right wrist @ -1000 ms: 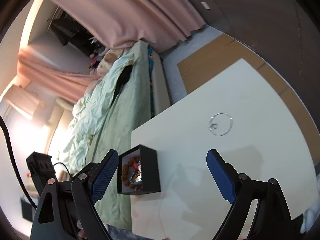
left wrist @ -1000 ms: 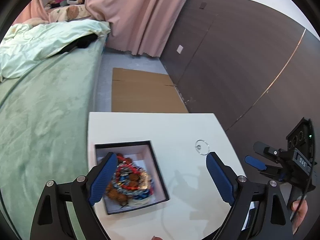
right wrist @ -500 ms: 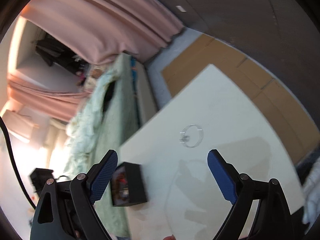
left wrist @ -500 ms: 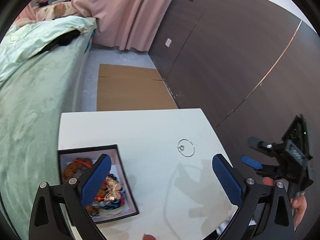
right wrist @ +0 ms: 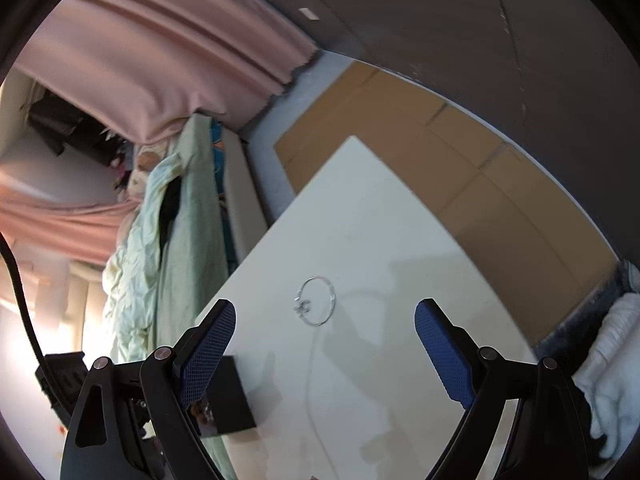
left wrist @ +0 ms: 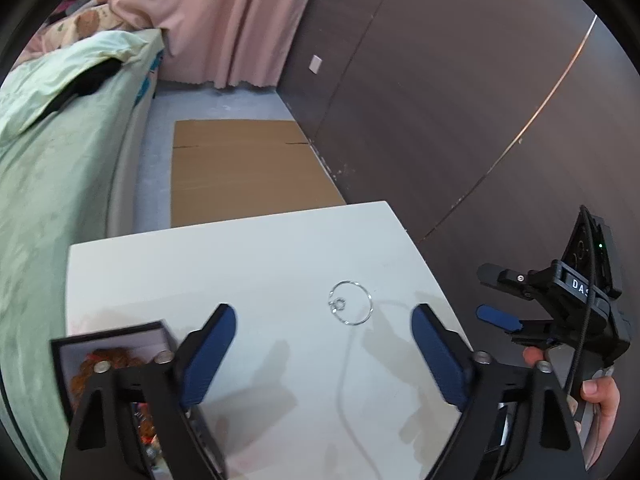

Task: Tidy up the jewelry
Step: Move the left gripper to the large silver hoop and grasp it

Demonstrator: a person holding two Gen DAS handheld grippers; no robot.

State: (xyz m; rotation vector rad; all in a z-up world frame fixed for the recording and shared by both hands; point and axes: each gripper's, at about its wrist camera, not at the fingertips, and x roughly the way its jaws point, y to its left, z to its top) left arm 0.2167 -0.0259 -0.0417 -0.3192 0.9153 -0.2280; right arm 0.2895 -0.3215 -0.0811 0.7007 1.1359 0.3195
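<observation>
We held the left gripper [left wrist: 322, 354] and right gripper [right wrist: 324, 354] spread wide, empty; the wire bracelet [left wrist: 351, 308] lay on the white table [left wrist: 240, 264] at twelve o'clock; the jewelry box [left wrist: 112, 344] sat at nine.

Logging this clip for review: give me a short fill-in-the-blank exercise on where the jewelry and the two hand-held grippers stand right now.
1. The silver bangle lies alone on the ____ table.
2. The beaded jewelry sits inside a ____ box.
3. The left hand-held gripper and right hand-held gripper both have jaws that are ____.
4. A flat sheet of ____ covers the floor beyond the table.

Missing words: white; black; open; cardboard
</observation>
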